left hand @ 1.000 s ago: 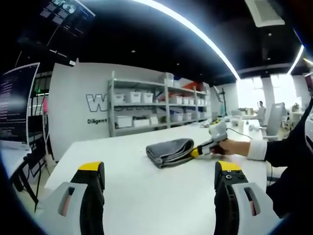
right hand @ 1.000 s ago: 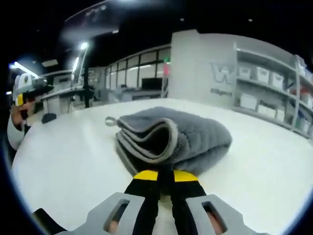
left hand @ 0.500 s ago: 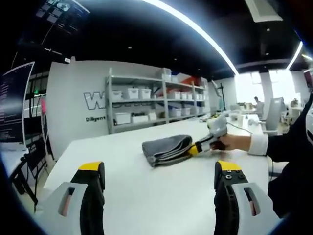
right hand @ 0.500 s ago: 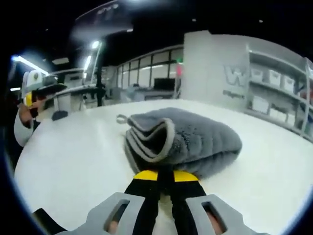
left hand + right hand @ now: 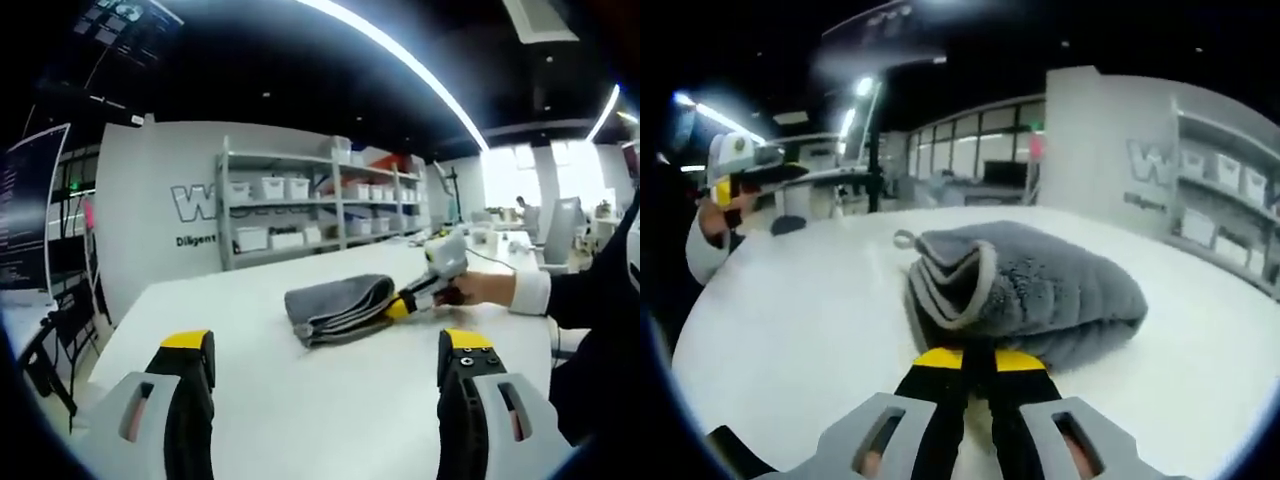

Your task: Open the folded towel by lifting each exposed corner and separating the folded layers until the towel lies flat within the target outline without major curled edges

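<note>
My right gripper is clamped on the near edge of the folded towel lying on the table; my left gripper hangs open. The towel looks soft, light and floppy, so corners are the best hold.

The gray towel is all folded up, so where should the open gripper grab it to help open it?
Probably the top layer's corner by the small hanging loop on the gray towel. The layered edges fan open on that side, so the left gripper could come in low across the table, opposite the right gripper.
</note>
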The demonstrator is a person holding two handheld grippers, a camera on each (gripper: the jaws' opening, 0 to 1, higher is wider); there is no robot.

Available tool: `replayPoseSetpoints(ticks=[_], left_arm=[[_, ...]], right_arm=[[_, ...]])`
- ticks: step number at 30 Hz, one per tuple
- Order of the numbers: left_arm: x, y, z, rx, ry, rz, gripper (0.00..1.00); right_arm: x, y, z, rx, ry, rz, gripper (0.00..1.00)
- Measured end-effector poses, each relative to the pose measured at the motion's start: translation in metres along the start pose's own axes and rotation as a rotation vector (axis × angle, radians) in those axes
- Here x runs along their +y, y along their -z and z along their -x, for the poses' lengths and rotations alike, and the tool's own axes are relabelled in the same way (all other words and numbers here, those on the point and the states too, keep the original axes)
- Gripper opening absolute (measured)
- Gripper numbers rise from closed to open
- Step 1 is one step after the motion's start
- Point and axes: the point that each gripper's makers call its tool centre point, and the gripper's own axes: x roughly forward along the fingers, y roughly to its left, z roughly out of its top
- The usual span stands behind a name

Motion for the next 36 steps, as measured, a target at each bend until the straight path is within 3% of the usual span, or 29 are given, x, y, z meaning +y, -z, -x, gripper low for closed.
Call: replayPoseSetpoints(ticks=[4, 12, 19, 36], left_arm=[[0.0, 0.002, -0.001, 0.007, 0.0, 0.0, 0.9], [0.001, 0.005, -0.001, 0.02, -0.008, -0.002, 0.89], [0.004, 0.004, 0.0, 0.009, -0.017, 0.044, 0.9], [0.009, 0.011, 0.0, 0.03, -0.033, 0.064, 0.9]], right_arm=[[0.01, -0.001, -0.002, -0.001, -0.029, 0.061, 0.01], [0.018, -0.004, -0.003, -0.015, -0.079, -0.007, 0.01], [0.03, -0.006, -0.004, -0.017, -0.121, 0.007, 0.01], [0.05, -0.007, -0.002, -0.023, -0.214, 0.001, 0.01]])
